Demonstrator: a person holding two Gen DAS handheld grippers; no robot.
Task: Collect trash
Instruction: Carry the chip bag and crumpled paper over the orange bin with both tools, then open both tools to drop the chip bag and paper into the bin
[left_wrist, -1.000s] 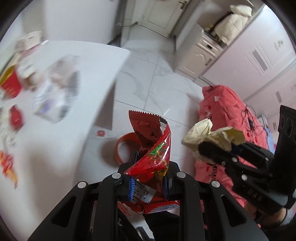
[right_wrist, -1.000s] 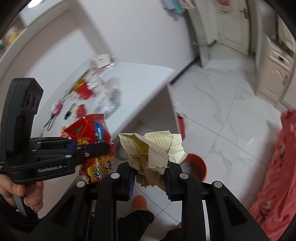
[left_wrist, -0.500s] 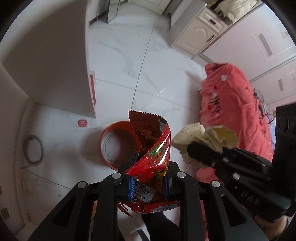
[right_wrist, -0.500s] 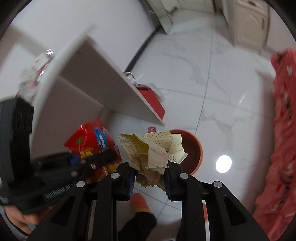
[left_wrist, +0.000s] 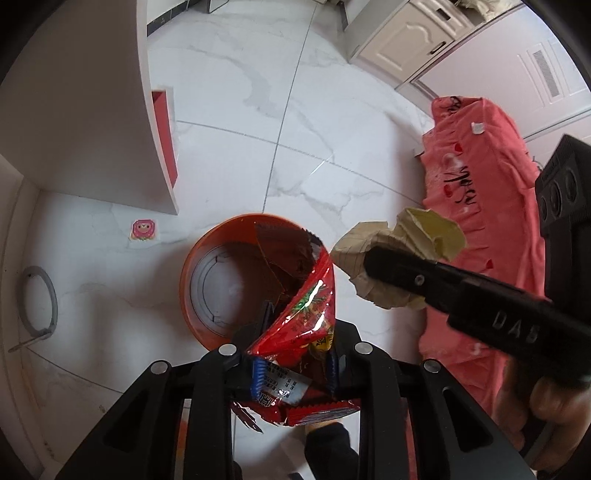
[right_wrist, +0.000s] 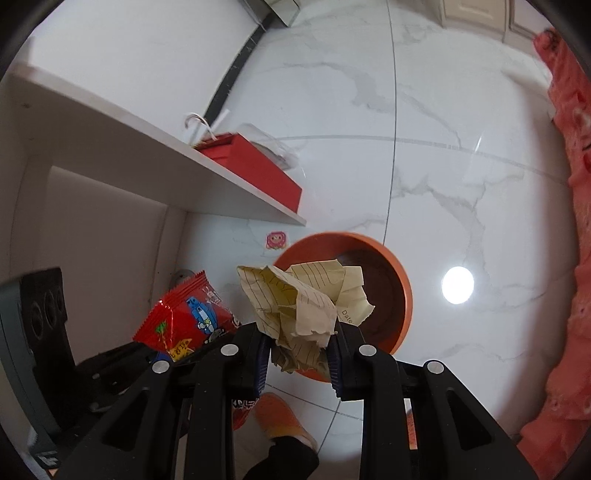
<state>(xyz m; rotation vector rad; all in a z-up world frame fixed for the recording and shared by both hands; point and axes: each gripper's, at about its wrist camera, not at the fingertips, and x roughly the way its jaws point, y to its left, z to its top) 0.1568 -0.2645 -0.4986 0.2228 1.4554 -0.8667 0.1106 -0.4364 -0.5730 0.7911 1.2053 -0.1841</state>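
Note:
My left gripper (left_wrist: 293, 371) is shut on a red snack wrapper (left_wrist: 303, 317) and holds it above the near rim of an orange round bin (left_wrist: 207, 266) on the floor. My right gripper (right_wrist: 297, 363) is shut on a crumpled ball of lined yellow paper (right_wrist: 299, 299), held over the near left edge of the same bin (right_wrist: 400, 291). In the left wrist view the paper ball (left_wrist: 402, 251) hangs just right of the bin. In the right wrist view the wrapper (right_wrist: 184, 321) sits to the left of the paper.
A white table edge (left_wrist: 162, 158) overhangs left of the bin, with a red box (right_wrist: 258, 170) under it. A pink sticker (left_wrist: 143, 229) lies on the marble floor. A pink cloth-covered piece of furniture (left_wrist: 487, 192) stands to the right. An orange slipper (right_wrist: 280, 417) is below.
Both grippers have swung down from the tabletop toward the floor and closer to the orange bin. Each still holds its piece of trash.

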